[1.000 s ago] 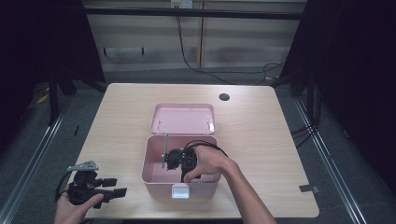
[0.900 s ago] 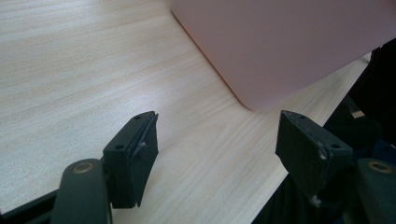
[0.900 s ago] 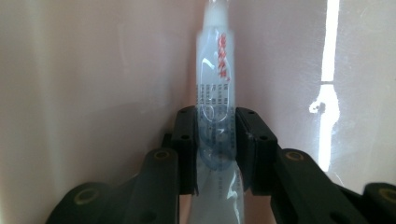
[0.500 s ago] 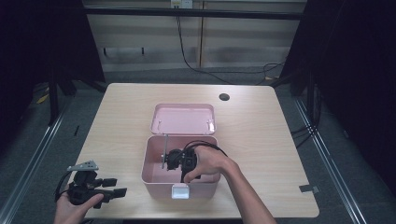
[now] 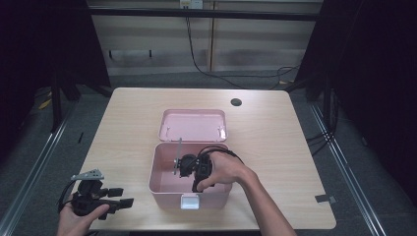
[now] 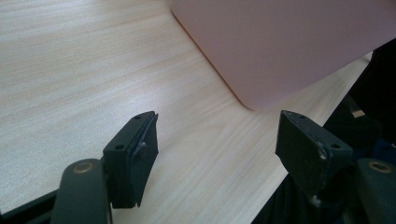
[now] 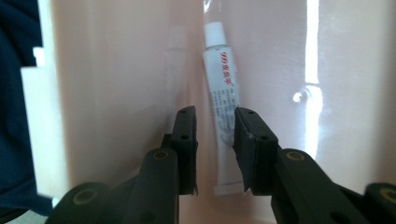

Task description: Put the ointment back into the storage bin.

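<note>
Nothing's moved: your right gripper point(image 7: 214, 135) sits in the pink box point(image 5: 162, 169), jaws narrowly apart around the tube point(image 7: 223, 98); left gripper point(image 6: 219, 149) wide open over the counter point(image 6: 84, 70).

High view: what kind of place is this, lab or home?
Probably a lab data-collection rig, not a home: a bare wooden table between metal floor rails, dark curtains at the sides, and cables trailing along the back wall.

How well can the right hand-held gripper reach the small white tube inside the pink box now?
Probably yes. The right hand-held gripper is already down inside the open pink box, and the white tube lies between its part-open jaws, with nothing in between.
</note>
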### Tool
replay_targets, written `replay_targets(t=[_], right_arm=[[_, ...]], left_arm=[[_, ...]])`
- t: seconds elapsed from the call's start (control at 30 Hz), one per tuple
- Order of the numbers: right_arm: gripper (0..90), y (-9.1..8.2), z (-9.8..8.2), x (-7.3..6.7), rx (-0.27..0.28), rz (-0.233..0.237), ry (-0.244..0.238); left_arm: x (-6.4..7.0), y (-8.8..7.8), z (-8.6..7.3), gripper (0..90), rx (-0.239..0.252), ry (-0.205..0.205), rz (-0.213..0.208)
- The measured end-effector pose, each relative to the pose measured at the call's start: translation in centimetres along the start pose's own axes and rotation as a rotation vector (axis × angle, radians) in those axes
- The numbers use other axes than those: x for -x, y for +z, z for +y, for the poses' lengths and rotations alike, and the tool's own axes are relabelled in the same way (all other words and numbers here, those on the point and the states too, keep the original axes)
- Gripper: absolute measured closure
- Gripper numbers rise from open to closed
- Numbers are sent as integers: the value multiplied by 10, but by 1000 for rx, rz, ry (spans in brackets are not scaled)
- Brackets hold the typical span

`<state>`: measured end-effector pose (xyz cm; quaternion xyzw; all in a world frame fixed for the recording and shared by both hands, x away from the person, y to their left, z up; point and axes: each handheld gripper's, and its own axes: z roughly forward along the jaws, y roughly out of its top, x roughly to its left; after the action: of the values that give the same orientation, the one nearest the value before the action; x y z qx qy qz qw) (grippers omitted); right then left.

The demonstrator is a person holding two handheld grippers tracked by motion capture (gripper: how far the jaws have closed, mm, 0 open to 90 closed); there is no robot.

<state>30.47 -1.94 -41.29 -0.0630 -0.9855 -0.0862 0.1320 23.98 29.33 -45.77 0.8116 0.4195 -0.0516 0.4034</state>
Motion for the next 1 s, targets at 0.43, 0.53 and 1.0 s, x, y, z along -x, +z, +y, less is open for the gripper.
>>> replay_targets(t=[0.43,0.53,1.0], right_arm=[[686,-16,-4,-5,17,-45,3],[686,-21,-6,-5,37,-80,15],[674,-43,-7,-12,35,-124,12]], left_arm=[[0,0,0,295,2,-1,-2],[0,0,0,295,2,-2,-1],[-1,0,0,295,2,-2,4]])
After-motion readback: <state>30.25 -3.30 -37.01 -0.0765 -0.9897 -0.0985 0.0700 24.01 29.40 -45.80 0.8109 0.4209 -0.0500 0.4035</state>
